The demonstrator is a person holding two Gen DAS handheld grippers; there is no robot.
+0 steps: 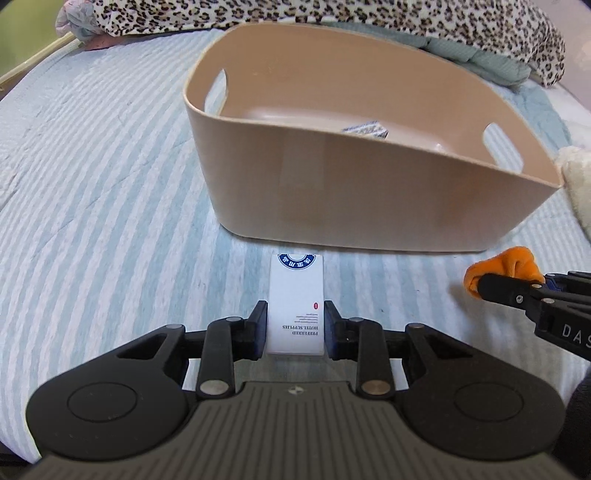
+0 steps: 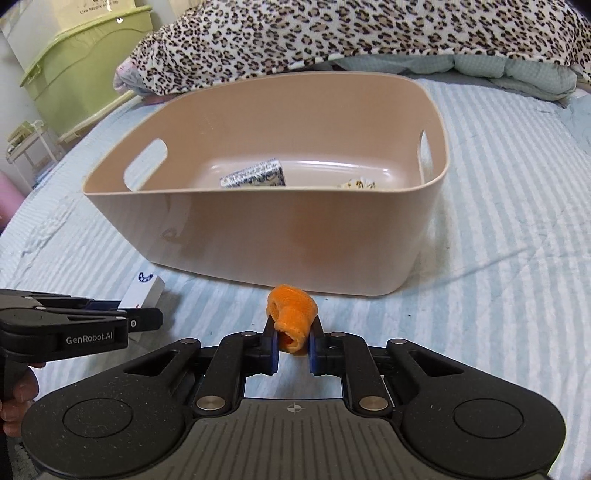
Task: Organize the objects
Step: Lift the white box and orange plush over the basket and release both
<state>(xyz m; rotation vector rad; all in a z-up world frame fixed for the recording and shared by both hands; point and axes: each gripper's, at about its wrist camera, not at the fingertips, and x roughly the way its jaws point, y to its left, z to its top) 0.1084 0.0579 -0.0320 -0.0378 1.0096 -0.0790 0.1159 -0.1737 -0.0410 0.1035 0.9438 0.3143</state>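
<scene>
A beige plastic basket [image 1: 332, 192] with handle slots stands on the striped bed; it also shows in the right wrist view [image 2: 258, 236]. Inside lie a small patterned packet [image 2: 255, 176] and a pale crumpled item [image 2: 358, 184]. My left gripper [image 1: 295, 314] is shut on a white box [image 1: 296, 299] with a blue round logo, just in front of the basket. My right gripper [image 2: 293, 328] is shut on a rolled orange cloth [image 2: 293, 314], also near the basket's front wall. The orange cloth [image 1: 502, 266] shows at the right of the left wrist view.
A leopard-print blanket [image 2: 332, 33] and a pale green quilt [image 2: 517, 74] lie behind the basket. A green plastic bin [image 2: 81, 70] stands beside the bed at the left. A cream fluffy item [image 1: 580, 184] lies right of the basket.
</scene>
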